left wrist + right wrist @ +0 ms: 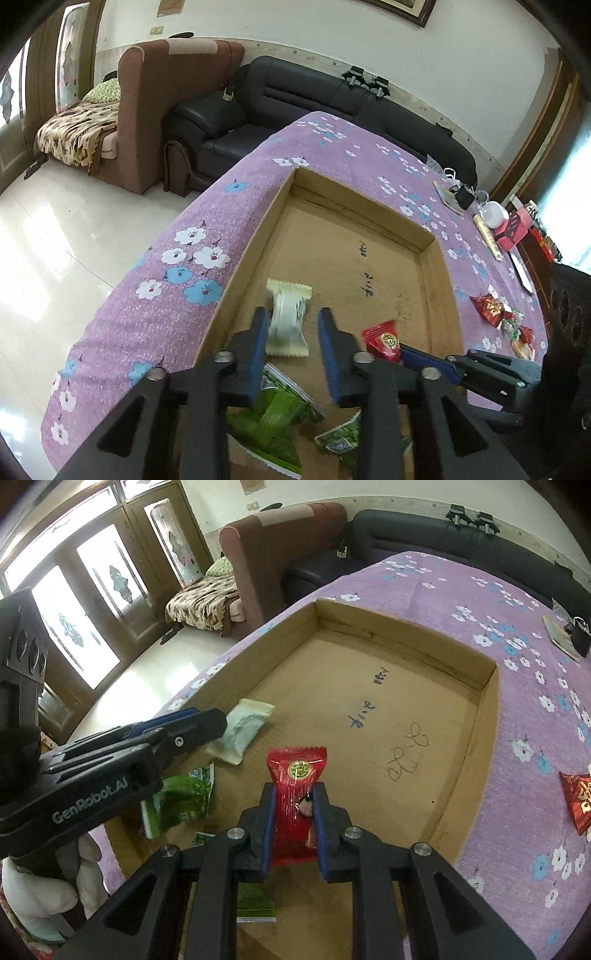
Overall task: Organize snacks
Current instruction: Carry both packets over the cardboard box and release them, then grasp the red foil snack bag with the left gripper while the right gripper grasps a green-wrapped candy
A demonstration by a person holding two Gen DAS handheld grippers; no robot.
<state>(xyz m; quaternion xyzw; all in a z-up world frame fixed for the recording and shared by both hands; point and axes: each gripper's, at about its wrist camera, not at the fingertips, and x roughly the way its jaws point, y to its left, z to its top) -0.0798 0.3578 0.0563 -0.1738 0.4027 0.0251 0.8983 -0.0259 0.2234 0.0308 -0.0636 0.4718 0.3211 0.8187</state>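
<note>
A shallow cardboard box [369, 236] [487, 709] lies on the purple flowered tablecloth. My left gripper [293, 325] is open above a cream-white snack packet [288, 319] [242, 734] that lies on the box floor. My right gripper [294, 801] is shut on a red snack packet [295, 790] [384, 339] and holds it over the box. Green snack packets [277, 417] [181, 801] lie in the near part of the box. The right gripper's fingers [428, 360] show in the left wrist view, and the left gripper [207, 723] shows at the left in the right wrist view.
More red and mixed snacks [495, 310] [580, 797] lie on the cloth to the right of the box. A pink box [513, 229], a white cup [495, 214] and small items stand at the far right. A black sofa [295, 107] and a brown armchair [155, 110] stand behind the table.
</note>
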